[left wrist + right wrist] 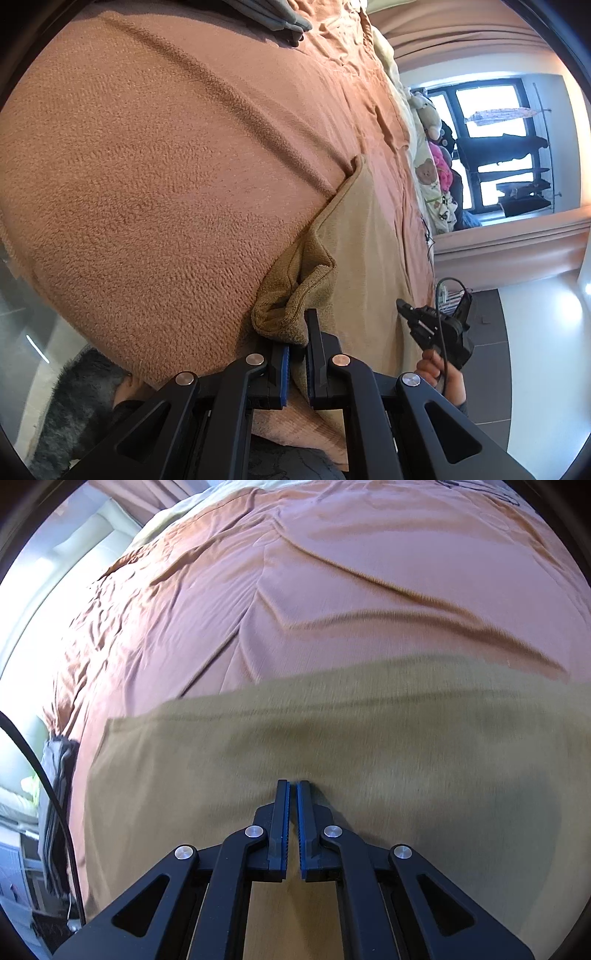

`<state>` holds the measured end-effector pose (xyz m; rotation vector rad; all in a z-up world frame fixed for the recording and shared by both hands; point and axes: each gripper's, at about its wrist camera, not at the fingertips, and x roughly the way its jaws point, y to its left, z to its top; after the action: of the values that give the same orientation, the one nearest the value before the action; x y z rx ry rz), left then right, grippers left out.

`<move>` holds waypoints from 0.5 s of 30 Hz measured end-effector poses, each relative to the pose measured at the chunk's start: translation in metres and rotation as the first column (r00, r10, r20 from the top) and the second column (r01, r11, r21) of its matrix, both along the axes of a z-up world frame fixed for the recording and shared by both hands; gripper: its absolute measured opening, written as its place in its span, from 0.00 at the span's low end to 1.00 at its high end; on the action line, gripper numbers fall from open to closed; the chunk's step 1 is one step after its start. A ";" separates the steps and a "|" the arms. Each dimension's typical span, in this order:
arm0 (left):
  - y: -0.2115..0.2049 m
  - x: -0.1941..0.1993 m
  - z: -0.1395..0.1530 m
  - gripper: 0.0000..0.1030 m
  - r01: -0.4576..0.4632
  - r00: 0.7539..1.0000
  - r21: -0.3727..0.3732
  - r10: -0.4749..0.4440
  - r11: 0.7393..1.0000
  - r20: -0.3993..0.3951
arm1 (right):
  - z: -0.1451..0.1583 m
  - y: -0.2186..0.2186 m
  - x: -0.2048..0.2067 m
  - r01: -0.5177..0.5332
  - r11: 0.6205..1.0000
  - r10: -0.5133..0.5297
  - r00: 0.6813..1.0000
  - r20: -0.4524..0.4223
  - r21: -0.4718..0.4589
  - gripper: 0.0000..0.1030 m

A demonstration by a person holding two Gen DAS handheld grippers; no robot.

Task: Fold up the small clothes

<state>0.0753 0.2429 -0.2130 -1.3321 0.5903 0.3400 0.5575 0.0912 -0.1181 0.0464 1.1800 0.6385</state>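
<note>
While your left gripper (pixel 297 332) points along the bed, its jaws are clamped on a bunched corner of the tan cloth (pixel 291 306), the thick hem rolled up around the blue pads. From that pinched corner, in the left wrist view, the cloth runs toward one o'clock as a pale strip lying on the orange bedspread (pixel 166 166), its far corner near the middle of the picture. At four o'clock from your left gripper you can see your right gripper (pixel 428 325) in your hand (pixel 439 373), well apart from the left one and beyond the cloth's edge, with a black cable looping above it.

In the right wrist view, your right gripper (pixel 292 786) has its jaws closed, the blue pads nearly meeting with only a thin slit between them. The fingertips sit right at the surface of the tan cloth (pixel 332 738), which is smeared by blur; whether a pinch of fabric is caught between the pads you cannot tell. The cloth fills the lower half of that picture, its straight far edge running from nine toward two o'clock, with the wrinkled bedspread (pixel 314 572) beyond it. A folded grey item (pixel 55 794) lies at the bed's edge at nine o'clock, just beside the cloth's left edge.
</note>
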 end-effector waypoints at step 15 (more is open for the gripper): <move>-0.002 -0.002 0.004 0.05 0.002 1.000 0.025 -0.002 1.000 -0.004 | 0.022 0.015 0.001 -0.015 1.000 0.017 0.997 0.081 -0.022 0.00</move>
<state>0.0732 0.2409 -0.2091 -1.3073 0.5890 0.3471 0.5589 0.1060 -0.0961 -0.0073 1.1091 0.6363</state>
